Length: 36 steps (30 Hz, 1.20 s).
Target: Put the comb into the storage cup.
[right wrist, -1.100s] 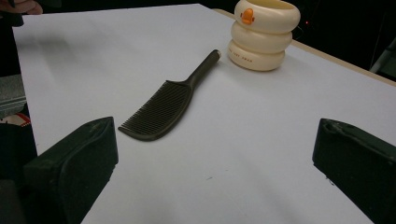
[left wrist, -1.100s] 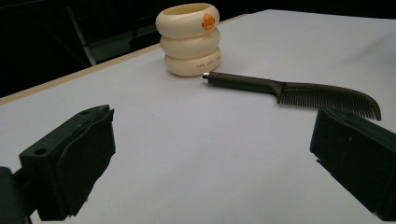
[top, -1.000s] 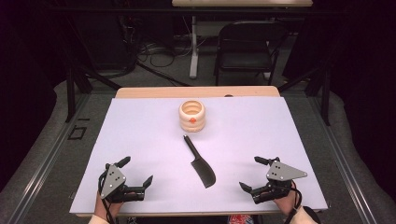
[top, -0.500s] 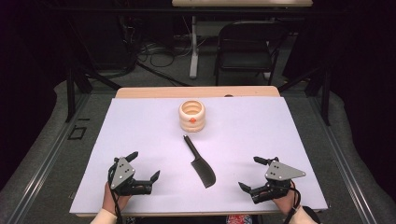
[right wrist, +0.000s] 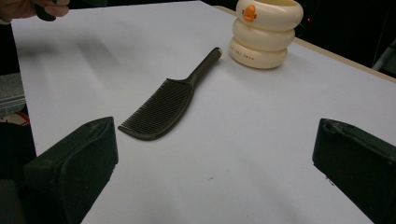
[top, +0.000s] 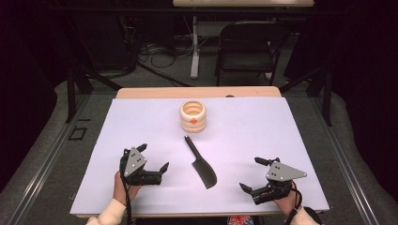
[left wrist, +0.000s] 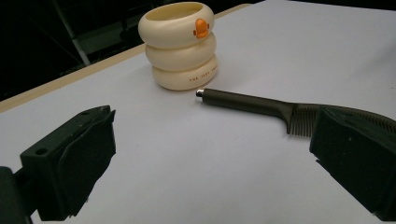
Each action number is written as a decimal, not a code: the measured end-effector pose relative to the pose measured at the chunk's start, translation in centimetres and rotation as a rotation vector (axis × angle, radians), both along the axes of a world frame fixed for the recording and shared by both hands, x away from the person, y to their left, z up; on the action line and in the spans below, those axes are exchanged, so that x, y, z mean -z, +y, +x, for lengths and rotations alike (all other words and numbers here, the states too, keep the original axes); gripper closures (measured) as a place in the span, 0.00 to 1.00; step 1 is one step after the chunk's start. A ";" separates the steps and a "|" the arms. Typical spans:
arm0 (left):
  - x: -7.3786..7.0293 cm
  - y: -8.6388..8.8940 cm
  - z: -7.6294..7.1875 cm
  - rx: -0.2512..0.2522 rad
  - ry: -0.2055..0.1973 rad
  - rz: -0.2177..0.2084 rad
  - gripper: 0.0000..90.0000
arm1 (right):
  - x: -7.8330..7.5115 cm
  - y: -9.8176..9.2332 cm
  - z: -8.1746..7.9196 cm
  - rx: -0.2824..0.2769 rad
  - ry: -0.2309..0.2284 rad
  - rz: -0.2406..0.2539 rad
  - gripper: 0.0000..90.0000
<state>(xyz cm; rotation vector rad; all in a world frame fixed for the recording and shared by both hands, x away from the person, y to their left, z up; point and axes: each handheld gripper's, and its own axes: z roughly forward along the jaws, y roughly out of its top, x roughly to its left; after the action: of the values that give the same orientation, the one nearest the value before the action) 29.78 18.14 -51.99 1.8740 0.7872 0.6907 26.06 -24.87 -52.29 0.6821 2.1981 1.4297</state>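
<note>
White table [top: 281,140], dark room, folding chair [top: 246,42] behind. Comb [top: 202,164] near cream holder [top: 193,116]. Left gripper [top: 152,159], right gripper [top: 256,176] jaws apart, empty.

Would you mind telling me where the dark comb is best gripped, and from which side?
Probably the comb is best taken by its slim handle, from above, fingers closing across its width. It lies flat on the table, so the broad toothed end offers little to pinch. The handle points toward the cream holder but stops short of it.

black folding chair [top: 246,44] behind table [top: 141,93]; cables [top: 155,51] on floor, apparently tangled.
</note>
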 end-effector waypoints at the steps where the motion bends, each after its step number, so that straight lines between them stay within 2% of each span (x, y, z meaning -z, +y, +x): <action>1: 0.0 -0.2 0.2 0.003 0.004 0.002 0.00 | 0.0 0.0 0.0 -0.001 0.001 -0.002 0.00; 9: -0.2 -1.3 2.0 0.007 0.023 0.015 0.00 | 0.0 0.0 0.1 0.001 0.007 -0.001 0.00; 14: 0.2 -2.0 3.3 0.027 0.069 0.038 0.00 | 0.0 0.0 0.0 -0.001 0.005 -0.004 0.00; 20: 0.2 -2.8 4.4 0.029 0.064 0.063 0.00 | 0.1 0.0 0.1 -0.001 0.011 -0.003 0.00; 28: -0.1 -3.6 5.9 0.035 0.058 0.066 0.03 | 0.1 0.1 0.1 -0.005 0.014 -0.004 0.00; 32: 0.0 -4.3 6.6 0.051 0.082 0.083 0.02 | 0.2 0.1 0.2 -0.003 0.020 -0.003 0.00; 36: -0.1 -4.9 7.3 0.060 0.089 0.093 0.00 | 0.1 0.1 0.1 -0.007 0.018 -0.008 0.00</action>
<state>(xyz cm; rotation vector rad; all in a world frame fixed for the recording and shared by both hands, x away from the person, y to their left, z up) 37.08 13.22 -51.89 2.0158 0.7634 0.6183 26.17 -24.77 -52.39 0.6877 2.2211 1.4234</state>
